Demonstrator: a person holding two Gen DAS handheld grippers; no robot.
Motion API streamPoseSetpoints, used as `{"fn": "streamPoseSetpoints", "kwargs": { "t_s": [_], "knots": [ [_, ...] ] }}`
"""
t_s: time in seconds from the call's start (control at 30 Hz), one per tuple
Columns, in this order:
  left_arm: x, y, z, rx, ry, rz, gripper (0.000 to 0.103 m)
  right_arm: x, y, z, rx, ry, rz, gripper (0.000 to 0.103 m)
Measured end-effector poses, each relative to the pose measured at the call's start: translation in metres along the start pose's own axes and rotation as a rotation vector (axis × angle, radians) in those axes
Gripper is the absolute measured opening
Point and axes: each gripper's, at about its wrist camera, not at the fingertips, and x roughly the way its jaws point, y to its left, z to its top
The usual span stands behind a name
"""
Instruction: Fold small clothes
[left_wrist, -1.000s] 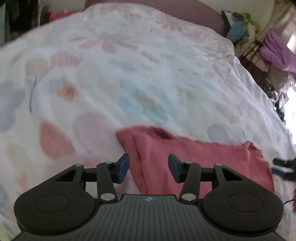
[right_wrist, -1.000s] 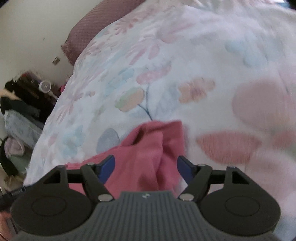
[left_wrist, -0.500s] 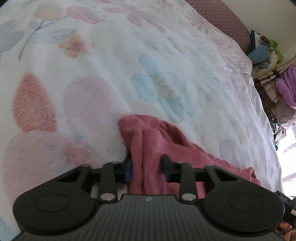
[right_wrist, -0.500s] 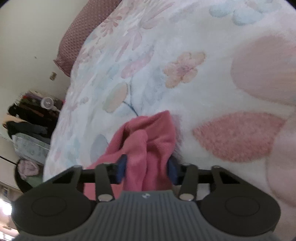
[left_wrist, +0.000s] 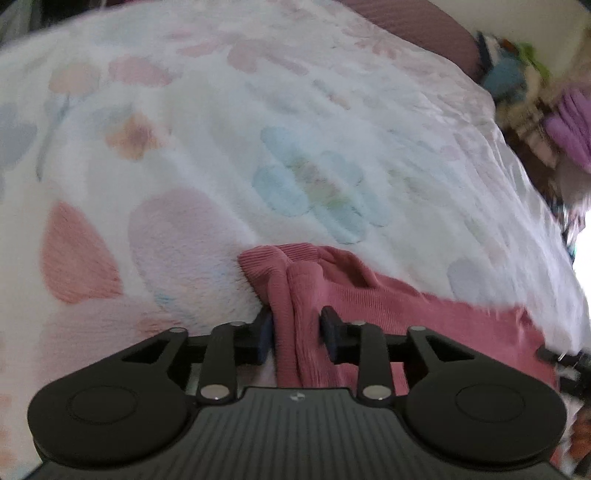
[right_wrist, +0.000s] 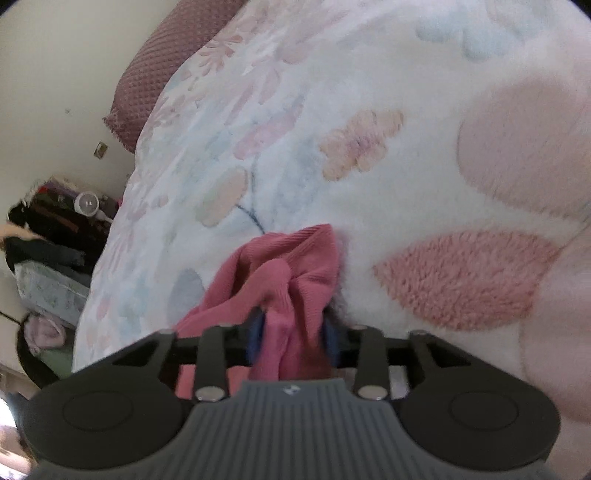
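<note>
Pink garment (left_wrist: 424, 310) lower part hidden behind gripper body; room clutter (left_wrist: 532, 96) blurred.

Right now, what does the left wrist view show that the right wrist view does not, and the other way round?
Only the left wrist view shows the left gripper, the purple cloth beside the bed, and the far edge of the right gripper.

Only the right wrist view shows the right gripper, the wall, and the clothes pile on the floor.

Both show the pink garment bunched between the jaws, which are opening, on the floral blanket, with the pillow at the bed's far end.
</note>
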Motion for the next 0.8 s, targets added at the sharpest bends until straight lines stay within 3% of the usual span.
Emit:
{"fn": "streamPoseSetpoints", "kwargs": {
  "t_s": [0.13,0.2,0.3,0.47,0.53,0.57,0.6,0.67,0.73,0.8],
  "knots": [
    [-0.041,-0.006,-0.022,0.098,0.040,-0.021,0.045,-0.041,0.014,-0.017,-0.099,-0.012,-0.026,0.040],
    [-0.056,-0.006,-0.037,0.097,0.059,-0.038,0.056,-0.062,0.013,-0.031,-0.106,0.003,-0.040,0.041],
    [-0.076,-0.002,-0.065,0.045,0.072,-0.060,0.068,-0.090,0.004,-0.056,-0.076,0.025,-0.037,0.055],
    [-0.080,0.009,-0.104,-0.077,0.137,-0.130,0.068,-0.116,-0.017,-0.102,0.039,0.078,-0.002,0.055],
    [-0.078,0.011,-0.115,-0.138,0.141,-0.155,0.065,-0.119,-0.026,-0.119,0.101,0.084,0.022,0.050],
    [-0.077,0.013,-0.120,-0.164,0.142,-0.173,0.054,-0.121,-0.030,-0.126,0.132,0.078,0.031,0.044],
    [-0.076,0.015,-0.123,-0.191,0.141,-0.177,0.032,-0.124,-0.034,-0.133,0.164,0.064,0.047,0.039],
    [-0.076,0.021,-0.124,-0.250,0.140,-0.211,0.009,-0.126,-0.041,-0.139,0.212,0.047,0.081,0.015],
    [-0.084,0.023,-0.123,-0.253,0.106,-0.211,0.008,-0.134,-0.044,-0.142,0.249,0.015,0.146,0.005],
    [-0.090,0.019,-0.120,-0.193,0.085,-0.156,0.007,-0.143,-0.043,-0.140,0.249,-0.015,0.148,0.003]
  ]
}}
